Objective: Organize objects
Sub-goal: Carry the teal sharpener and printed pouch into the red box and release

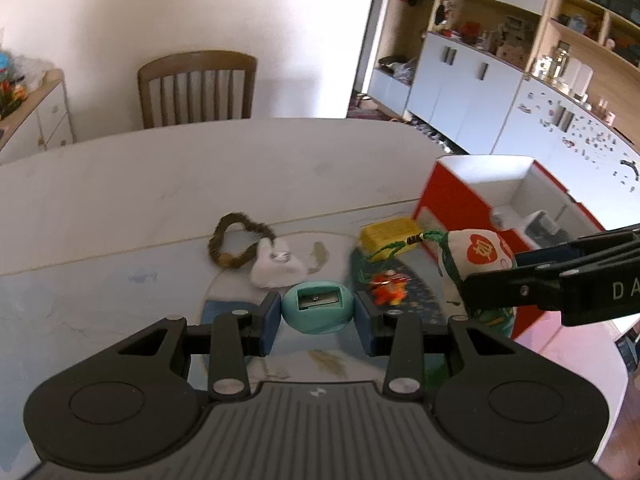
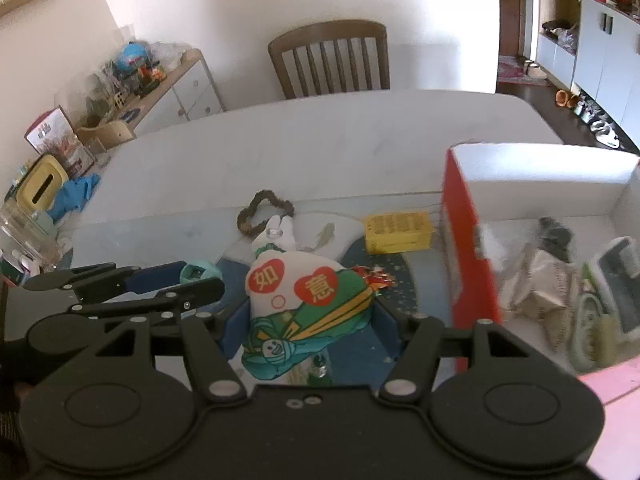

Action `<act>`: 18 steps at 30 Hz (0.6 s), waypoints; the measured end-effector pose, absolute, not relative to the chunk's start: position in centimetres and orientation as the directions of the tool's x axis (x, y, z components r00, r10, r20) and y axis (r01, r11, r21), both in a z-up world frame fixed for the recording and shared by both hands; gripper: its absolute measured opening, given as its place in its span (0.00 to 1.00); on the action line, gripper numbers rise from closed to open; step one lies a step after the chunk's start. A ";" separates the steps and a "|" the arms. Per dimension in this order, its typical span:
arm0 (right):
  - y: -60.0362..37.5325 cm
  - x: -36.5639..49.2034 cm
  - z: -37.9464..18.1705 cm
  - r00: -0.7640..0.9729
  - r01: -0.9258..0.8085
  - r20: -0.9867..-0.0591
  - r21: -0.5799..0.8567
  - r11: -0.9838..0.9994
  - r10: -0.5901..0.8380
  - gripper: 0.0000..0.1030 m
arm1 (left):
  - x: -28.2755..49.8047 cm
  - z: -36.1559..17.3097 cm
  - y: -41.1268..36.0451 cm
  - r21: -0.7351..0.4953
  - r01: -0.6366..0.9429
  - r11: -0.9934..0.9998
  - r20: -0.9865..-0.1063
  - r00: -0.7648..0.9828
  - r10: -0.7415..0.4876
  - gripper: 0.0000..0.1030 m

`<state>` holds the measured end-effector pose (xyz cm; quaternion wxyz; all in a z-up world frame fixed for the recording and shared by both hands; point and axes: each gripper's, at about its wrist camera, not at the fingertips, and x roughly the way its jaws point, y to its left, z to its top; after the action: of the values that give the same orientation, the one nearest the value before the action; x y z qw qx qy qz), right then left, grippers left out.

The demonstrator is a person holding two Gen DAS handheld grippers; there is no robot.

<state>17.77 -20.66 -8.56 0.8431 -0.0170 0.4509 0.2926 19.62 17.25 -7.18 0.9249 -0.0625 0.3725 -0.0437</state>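
While the left wrist view looked over a pale table with a patterned blue mat at its near end, a wooden chair stood behind it against a white wall, and white cupboards with open shelves filled the right; the left gripper was clamped on a teal pencil sharpener, its blade slot facing up; beyond lay a brown hair tie, a yellow block and a red-sided box.

Where the right wrist view faced the same table, a cluttered sideboard stood at the left; the right gripper was closed on a printed cloth sachet, held above the mat just left of the red-sided box wall; the left gripper's fingers sat close beside it on the left, sharpener between them.
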 end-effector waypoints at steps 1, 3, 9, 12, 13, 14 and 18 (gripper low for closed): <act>-21.0 17.6 -8.2 0.423 -0.513 -0.767 0.236 0.825 0.483 0.61 | 19.5 -6.8 16.9 -0.145 0.041 0.989 -0.682 0.720 -0.130 0.38; -21.7 17.4 -7.5 0.431 -0.521 -0.763 0.226 0.823 0.483 0.61 | 19.4 -6.1 16.1 -0.138 0.055 0.989 -0.679 0.722 -0.135 0.38; -24.3 17.2 -6.0 0.457 -0.515 -0.740 0.232 0.825 0.494 0.61 | 19.2 -4.4 13.5 -0.129 0.098 0.987 -0.662 0.732 -0.160 0.38; -25.5 17.3 -5.4 0.474 -0.510 -0.727 0.232 0.828 0.496 0.61 | 19.4 -3.7 12.1 -0.122 0.110 0.986 -0.654 0.738 -0.163 0.38; -26.0 17.3 -5.2 0.480 -0.508 -0.723 0.232 0.829 0.497 0.61 | 19.5 -3.5 11.6 -0.121 0.116 0.986 -0.652 0.740 -0.167 0.38; -26.5 17.5 -5.0 0.487 -0.504 -0.718 0.233 0.832 0.496 0.62 | 19.5 -3.3 11.1 -0.116 0.123 0.986 -0.650 0.741 -0.169 0.38; -29.0 18.6 -4.3 0.519 -0.478 -0.702 0.234 0.847 0.487 0.62 | 20.0 -2.6 9.1 -0.106 0.144 0.984 -0.645 0.743 -0.178 0.38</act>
<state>18.60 -29.00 -4.33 0.8714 0.0058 0.4049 0.2769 19.96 9.06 -2.64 0.9333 -0.0247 0.3478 -0.0862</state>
